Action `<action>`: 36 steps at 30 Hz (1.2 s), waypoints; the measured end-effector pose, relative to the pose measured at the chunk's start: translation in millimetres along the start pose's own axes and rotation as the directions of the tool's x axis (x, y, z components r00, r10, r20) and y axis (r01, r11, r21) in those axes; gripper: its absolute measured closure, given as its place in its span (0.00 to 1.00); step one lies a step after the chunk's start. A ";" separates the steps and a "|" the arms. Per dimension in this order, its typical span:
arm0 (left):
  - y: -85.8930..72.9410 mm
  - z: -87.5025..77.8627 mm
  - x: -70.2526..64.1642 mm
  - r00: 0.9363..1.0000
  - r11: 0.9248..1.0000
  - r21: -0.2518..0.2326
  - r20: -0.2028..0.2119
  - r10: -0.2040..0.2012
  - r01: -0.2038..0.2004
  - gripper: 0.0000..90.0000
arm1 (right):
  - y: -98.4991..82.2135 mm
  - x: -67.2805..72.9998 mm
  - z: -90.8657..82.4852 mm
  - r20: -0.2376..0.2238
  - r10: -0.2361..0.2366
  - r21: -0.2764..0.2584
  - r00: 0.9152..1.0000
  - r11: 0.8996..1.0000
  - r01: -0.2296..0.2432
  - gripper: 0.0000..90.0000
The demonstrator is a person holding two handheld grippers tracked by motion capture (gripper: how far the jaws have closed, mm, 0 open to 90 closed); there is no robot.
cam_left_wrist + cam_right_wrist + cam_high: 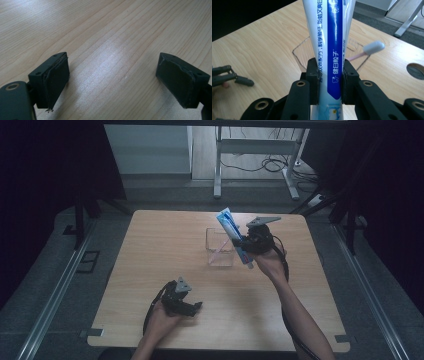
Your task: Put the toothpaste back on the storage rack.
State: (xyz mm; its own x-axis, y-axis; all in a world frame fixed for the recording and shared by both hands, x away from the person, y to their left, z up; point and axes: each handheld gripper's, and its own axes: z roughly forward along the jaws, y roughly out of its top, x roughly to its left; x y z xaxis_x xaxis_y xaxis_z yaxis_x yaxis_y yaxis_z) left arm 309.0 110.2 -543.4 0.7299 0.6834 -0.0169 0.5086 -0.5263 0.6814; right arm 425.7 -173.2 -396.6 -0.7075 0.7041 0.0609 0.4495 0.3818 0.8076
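While held aloft beside the clear box [220, 251] by the right tongs [329, 75], pinched tight across its middle: one toothpaste tube [329, 45], blue and white, tilted, near the far middle of the tabletop [150, 250]. Already inside the box: one pink toothbrush [368, 50], leaning on the rim. Seemingly halfway: brush stowed, tube lifted but not yet lowered in. Left tongs [112, 80] spread wide, nothing between them, low over bare wood at the near edge. Count: one tube, one brush, one box, two tongs.
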 end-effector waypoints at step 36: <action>-0.1 0.1 0.1 1.000 1.000 -0.001 0.001 0.000 0.000 0.13 | 44.3 1.7 38.0 -0.020 0.022 -0.117 1.000 0.993 -0.024 0.81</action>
State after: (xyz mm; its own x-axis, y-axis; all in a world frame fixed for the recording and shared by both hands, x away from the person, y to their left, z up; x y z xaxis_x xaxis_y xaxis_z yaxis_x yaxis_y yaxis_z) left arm 309.1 110.3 -543.5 0.7307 0.6825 -0.0177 0.5080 -0.5263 0.6819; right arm 465.1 -132.3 -383.1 -0.7083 0.7001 0.0900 0.3995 0.2924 0.8689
